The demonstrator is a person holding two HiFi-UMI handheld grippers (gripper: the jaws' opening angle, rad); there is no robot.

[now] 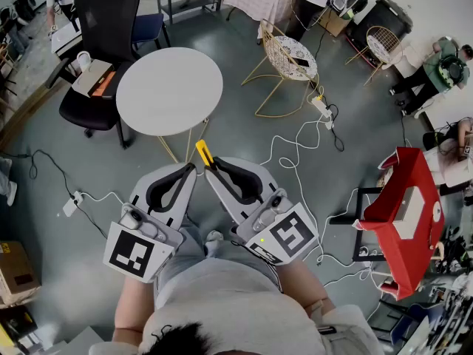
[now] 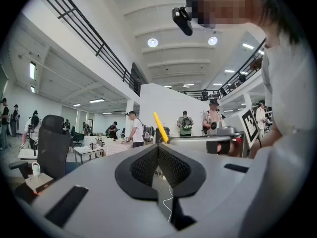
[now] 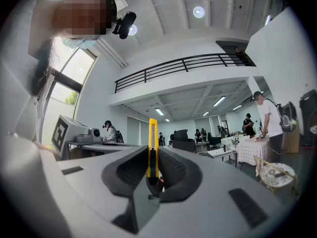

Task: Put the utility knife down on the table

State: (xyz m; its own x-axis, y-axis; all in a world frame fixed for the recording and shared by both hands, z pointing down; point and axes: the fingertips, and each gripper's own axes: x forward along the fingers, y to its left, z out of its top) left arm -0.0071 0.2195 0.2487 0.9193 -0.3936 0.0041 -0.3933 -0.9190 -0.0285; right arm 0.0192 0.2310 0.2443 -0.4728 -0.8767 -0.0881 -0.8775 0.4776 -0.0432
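The utility knife (image 3: 153, 148) is clamped in my right gripper (image 1: 210, 168). The jaws press on its yellow body from both sides, low down by the black slider, so most of its length stands up past the pads. In the right gripper view it runs straight along the line of the jaws. In the head view it pokes out beyond the jaw tips, slanting up and left toward the round white table (image 1: 170, 87). It is in the air over the grey floor, just short of the table's near edge and not touching it. The tabletop is bare.

My left gripper (image 1: 190, 171) sits just beside the right one, and their tips nearly meet below the knife. Its jaws are brought together with nothing between the pads, and the left gripper view shows the knife only as a yellow sliver rising off to the side. Each gripper's marker cube (image 1: 137, 254) faces up toward me, close to my lap.

Farther out, a black office chair (image 1: 103, 43) stands to the left of the table, and a gold wire chair (image 1: 288, 58) stands to its right. White cables (image 1: 295, 146) trail across the floor between them. A red container (image 1: 403, 220) sits well apart at the right. People stand around work tables deeper in the hall.
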